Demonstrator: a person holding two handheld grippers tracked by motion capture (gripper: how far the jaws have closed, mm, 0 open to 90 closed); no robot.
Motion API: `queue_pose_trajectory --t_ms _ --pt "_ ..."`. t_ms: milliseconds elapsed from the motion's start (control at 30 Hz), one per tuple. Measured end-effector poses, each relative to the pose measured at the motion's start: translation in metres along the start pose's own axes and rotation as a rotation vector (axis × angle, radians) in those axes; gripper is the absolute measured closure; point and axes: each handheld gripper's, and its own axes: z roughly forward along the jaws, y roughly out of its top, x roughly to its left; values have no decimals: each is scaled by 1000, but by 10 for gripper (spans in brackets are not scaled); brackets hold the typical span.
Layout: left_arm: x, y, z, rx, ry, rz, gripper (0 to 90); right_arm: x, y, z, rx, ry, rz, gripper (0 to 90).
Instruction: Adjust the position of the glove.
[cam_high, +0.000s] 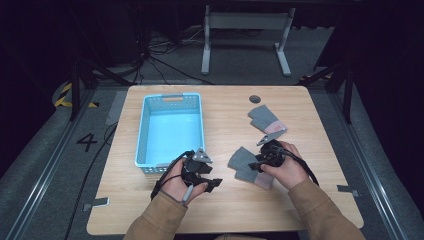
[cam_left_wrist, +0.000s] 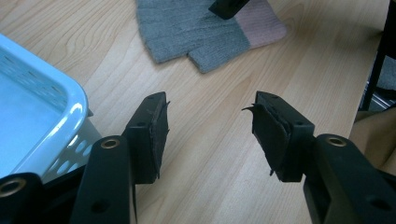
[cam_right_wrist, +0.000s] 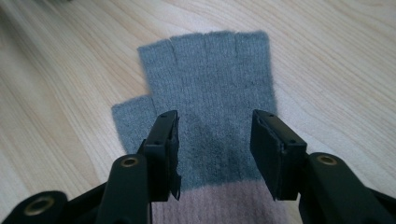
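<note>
A grey fingerless glove (cam_high: 243, 164) with a pink cuff lies flat on the wooden table, right of centre. My right gripper (cam_high: 259, 164) hovers over it, open. In the right gripper view its jaws (cam_right_wrist: 215, 140) stand apart above the glove's (cam_right_wrist: 210, 79) palm, near the cuff, with nothing pinched. A second matching glove (cam_high: 266, 120) lies farther back. My left gripper (cam_high: 214, 183) rests near the front corner of a light blue basket (cam_high: 141, 131), open and empty. In the left gripper view (cam_left_wrist: 210, 135) bare wood lies between the jaws, with the glove (cam_left_wrist: 187, 32) ahead and the basket's rim (cam_left_wrist: 70, 93) at the left.
The basket holds nothing. A small dark round disc (cam_high: 255, 99) sits on the table behind the far glove. Bare table (cam_high: 230, 210) stretches along the front edge. Cables and a table frame (cam_high: 245, 35) lie on the floor beyond.
</note>
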Motion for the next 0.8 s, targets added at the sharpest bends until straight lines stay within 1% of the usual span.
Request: queue_pose_trajectory --t_ms 67,133,167,200,367,400,433,467,500,533,600,633,667,733,800 --pt "0 0 0 -2 0 -1 465 0 0 2 6 -5 -2 533" --pt "0 0 0 -3 0 -3 466 1 0 7 36 -21 -6 528" --pt "0 0 0 -3 0 -3 466 1 0 7 36 -21 -6 528" --pt "0 0 0 -3 -1 -3 466 1 -2 13 47 -19 -1 526" --pt "0 0 0 0 -1 -3 466 2 -4 15 48 -37 -21 563" --pt "0 1 1 0 0 -2 466 3 -3 15 54 -49 -23 605" --pt "0 1 1 0 0 -2 466 3 -3 15 54 -49 -23 605" --pt "0 1 1 0 0 1 466 4 -2 15 61 -51 -29 691" --pt "0 1 1 0 0 1 466 4 -2 15 61 -51 -29 691" --pt "0 1 1 -1 0 0 466 5 -1 16 68 -51 -31 741" --pt "0 1 1 -1 0 0 466 4 -1 15 68 -51 -29 791" --pt "0 1 1 -1 0 0 467 4 -1 15 68 -51 -29 791" --pt "0 1 1 0 -1 -1 467 4 -1 15 60 -50 -25 823" --pt "1 1 1 -1 -1 -4 468 5 -2 14 57 -47 -28 849" --pt "1 1 1 -2 -2 -3 469 4 -2 12 49 -37 -21 856"
